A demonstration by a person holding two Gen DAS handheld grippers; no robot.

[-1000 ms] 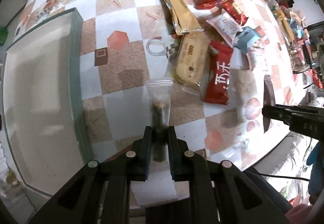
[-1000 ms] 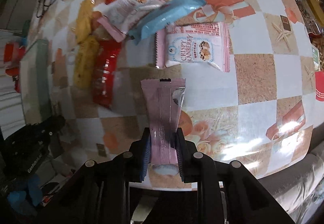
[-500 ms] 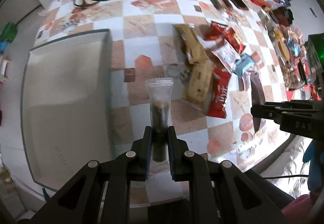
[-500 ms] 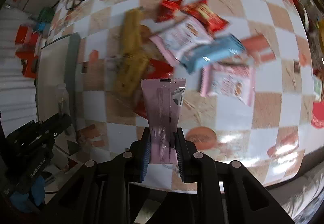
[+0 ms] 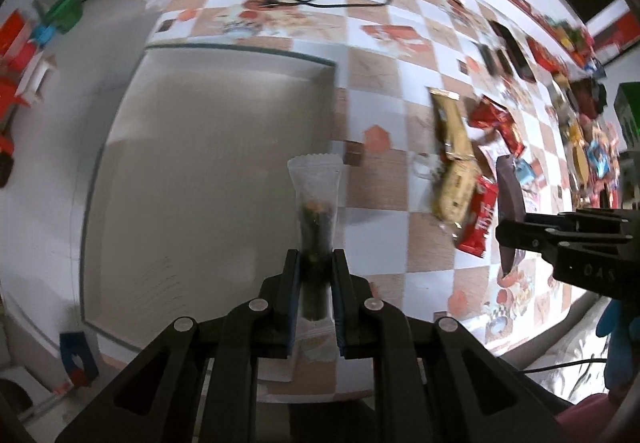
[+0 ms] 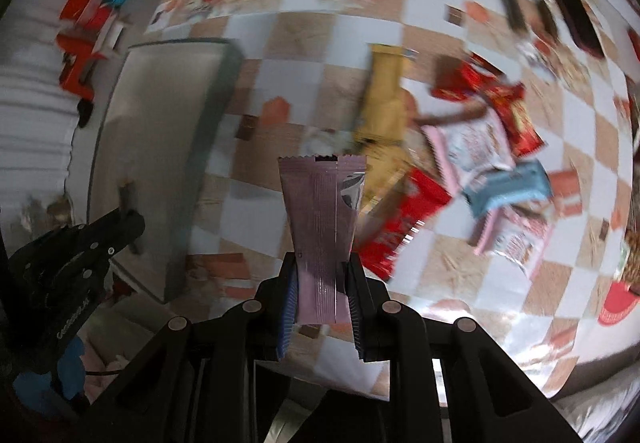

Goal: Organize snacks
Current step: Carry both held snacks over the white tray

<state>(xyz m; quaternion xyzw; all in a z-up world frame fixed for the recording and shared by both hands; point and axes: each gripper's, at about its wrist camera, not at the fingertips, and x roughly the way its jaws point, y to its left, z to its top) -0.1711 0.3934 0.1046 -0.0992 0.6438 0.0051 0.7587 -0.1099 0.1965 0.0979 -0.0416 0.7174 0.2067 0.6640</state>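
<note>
1. Left gripper [image 5: 315,285] clamped low on clear packet [image 5: 316,203], light and crinkly (likely crushable), over tray [image 5: 208,163] near edge.
2. Right gripper [image 6: 322,293] pinching pink packet [image 6: 322,219], soft, slippery film, beside tray.
3. Beyond tray: loose snack pile [image 6: 460,147].

The letters "DAS" are showing on the right claw [image 5: 505,239]. Print on the left claw [image 6: 132,221] and the red packet [image 5: 478,221] is staying too blurred to read.

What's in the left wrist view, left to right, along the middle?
Grey tray → clear packet in the left gripper → gold packets → red packet → right gripper holding the mauve packet.
</note>
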